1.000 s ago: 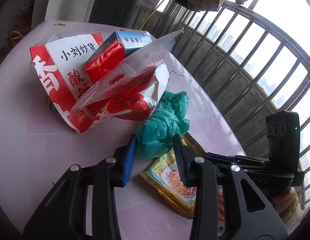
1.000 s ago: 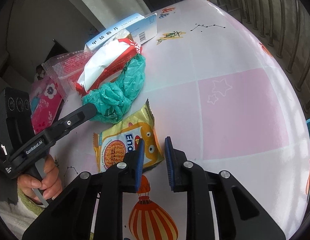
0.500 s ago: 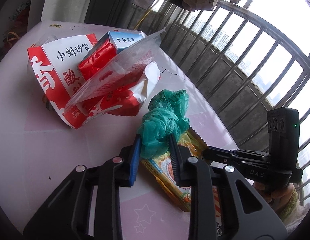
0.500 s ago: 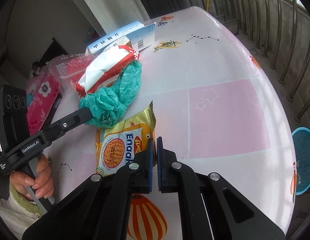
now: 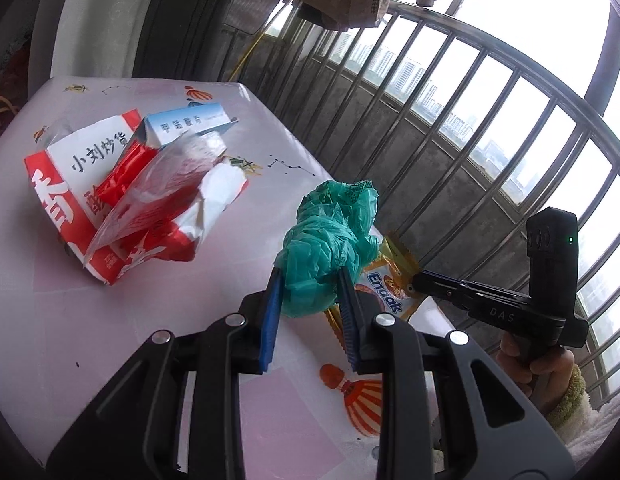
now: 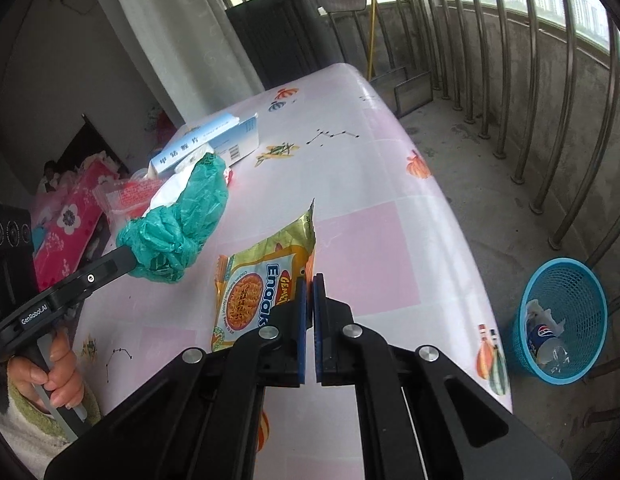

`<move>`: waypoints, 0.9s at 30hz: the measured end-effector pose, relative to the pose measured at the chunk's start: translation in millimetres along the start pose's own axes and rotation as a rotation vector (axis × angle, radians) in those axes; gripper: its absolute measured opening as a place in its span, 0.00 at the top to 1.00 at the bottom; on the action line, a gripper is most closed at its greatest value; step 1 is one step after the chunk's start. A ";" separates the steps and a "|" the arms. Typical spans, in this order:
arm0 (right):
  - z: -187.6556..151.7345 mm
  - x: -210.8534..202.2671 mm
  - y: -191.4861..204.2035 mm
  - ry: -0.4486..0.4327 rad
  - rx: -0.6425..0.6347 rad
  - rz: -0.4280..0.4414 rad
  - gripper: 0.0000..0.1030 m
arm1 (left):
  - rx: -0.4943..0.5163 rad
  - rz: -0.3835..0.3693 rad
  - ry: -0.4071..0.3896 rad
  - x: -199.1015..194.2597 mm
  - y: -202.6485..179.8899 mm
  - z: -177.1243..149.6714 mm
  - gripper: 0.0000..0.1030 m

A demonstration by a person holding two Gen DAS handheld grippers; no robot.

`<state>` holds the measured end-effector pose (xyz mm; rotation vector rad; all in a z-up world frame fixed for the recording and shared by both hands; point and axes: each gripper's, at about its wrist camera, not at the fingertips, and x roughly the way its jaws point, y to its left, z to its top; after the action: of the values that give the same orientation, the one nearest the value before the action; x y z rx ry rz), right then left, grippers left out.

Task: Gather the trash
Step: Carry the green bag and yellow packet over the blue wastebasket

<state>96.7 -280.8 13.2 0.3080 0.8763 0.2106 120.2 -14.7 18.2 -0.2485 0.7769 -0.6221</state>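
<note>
My left gripper is shut on a crumpled green plastic bag and holds it lifted above the pink table; the bag also shows in the right wrist view. My right gripper is shut on the edge of a yellow Enaak noodle wrapper, raised off the table; the wrapper also shows in the left wrist view. A red and white snack bag and a blue and white box lie at the table's far left.
A blue mesh waste basket with a bottle inside stands on the floor to the right of the table. Metal railing bars run along the balcony. A pink floral box sits at the left.
My left gripper closed on the green bag and lifted it. My right gripper closed on the noodle wrapper and raised it off the table.
</note>
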 end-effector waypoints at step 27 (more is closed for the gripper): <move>-66.0 -78.6 -275.1 -0.247 0.783 -0.488 0.97 | 0.405 -0.239 0.498 263.0 -241.7 15.1 0.75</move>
<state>11.4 -550.3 -65.9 0.8116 0.7317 -0.6312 170.8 -366.6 -19.5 0.1990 1.0833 -1.0733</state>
